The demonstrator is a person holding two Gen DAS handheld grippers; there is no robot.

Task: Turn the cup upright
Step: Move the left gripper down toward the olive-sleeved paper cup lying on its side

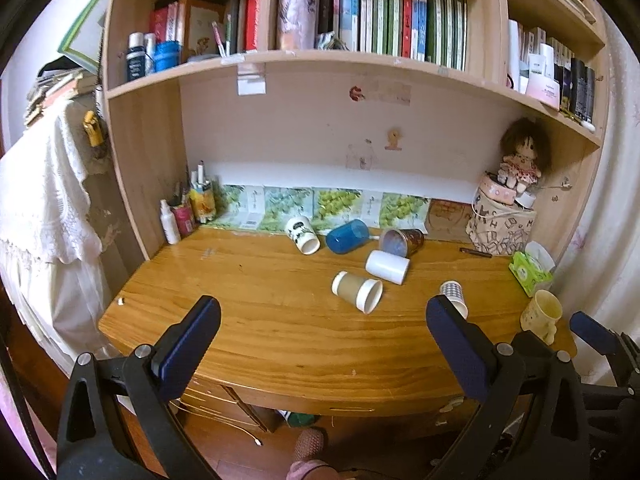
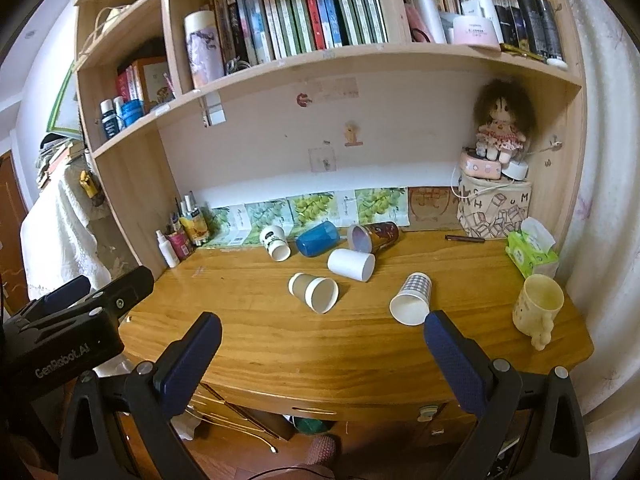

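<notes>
Two grippers hang in front of the wooden desk [image 2: 360, 344], the left gripper [image 1: 324, 320] and the right gripper [image 2: 323, 336], both with jaws spread wide and holding nothing. Just past the right gripper's right jaw lies the checked paper cup [image 2: 412, 300] on its side. Farther ahead, between the jaws, a brown paper cup [image 2: 314, 292] lies tipped over. Beyond it rest a white cup [image 2: 351, 264] and a blue cup [image 2: 318, 239].

A wooden desk [image 2: 360, 344] sits under a bookshelf [image 2: 304, 60] packed with upright books [image 2: 316, 20]. At the back right, a doll [image 2: 500, 128] sits atop a patterned bag [image 2: 496, 212], with a green tissue box [image 2: 530, 254] just beside it. Bottles and pens [image 1: 184, 208] cluster in the back left corner.
</notes>
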